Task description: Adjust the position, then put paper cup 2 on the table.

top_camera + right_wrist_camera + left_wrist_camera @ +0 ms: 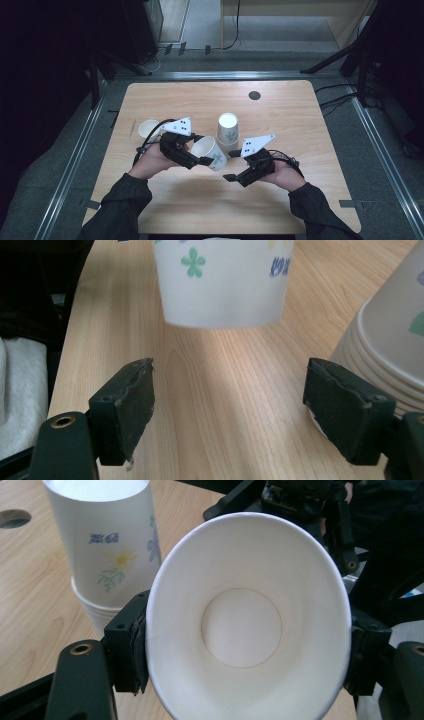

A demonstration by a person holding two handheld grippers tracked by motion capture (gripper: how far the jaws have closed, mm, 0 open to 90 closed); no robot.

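So the left tongs (204, 161) clamp a paper cup (210, 152) mid-frame, tipped sideways beside the upside-down stack (228, 131). Right tongs (231, 177) hang wide, empty. Stacking looks underway; another cup (148, 129) waits left of centre.

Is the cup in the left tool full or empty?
Empty. The left tool holds the paper cup tipped toward its camera, and its bare white bottom shows.

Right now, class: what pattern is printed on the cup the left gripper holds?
Small flowers on white, a green one clearest, on the held cup, best in the right gripper view.
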